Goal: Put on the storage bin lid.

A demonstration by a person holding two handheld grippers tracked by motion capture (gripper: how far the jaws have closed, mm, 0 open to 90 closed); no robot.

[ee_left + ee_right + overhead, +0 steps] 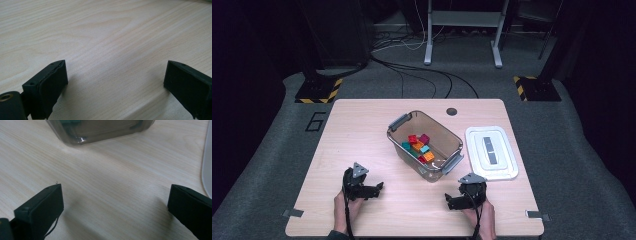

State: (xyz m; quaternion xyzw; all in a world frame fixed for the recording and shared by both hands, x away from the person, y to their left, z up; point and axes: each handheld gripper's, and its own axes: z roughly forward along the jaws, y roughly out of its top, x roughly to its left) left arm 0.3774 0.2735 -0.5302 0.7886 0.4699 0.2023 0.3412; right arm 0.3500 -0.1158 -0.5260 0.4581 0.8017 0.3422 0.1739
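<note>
A light wooden table [362,130] carries everything. Near its middle stands a clear plastic bin [398,136] with grey handles, set at a slant, with coloured blocks [419,147] inside. Just right of the bin lies a white lid [507,150], flat, close to the table's right edge. Beyond the bin, near the far edge, is a dark round hole [452,111]. Grey tape tabs [292,213] mark the near corners, well apart from the bin.
</note>
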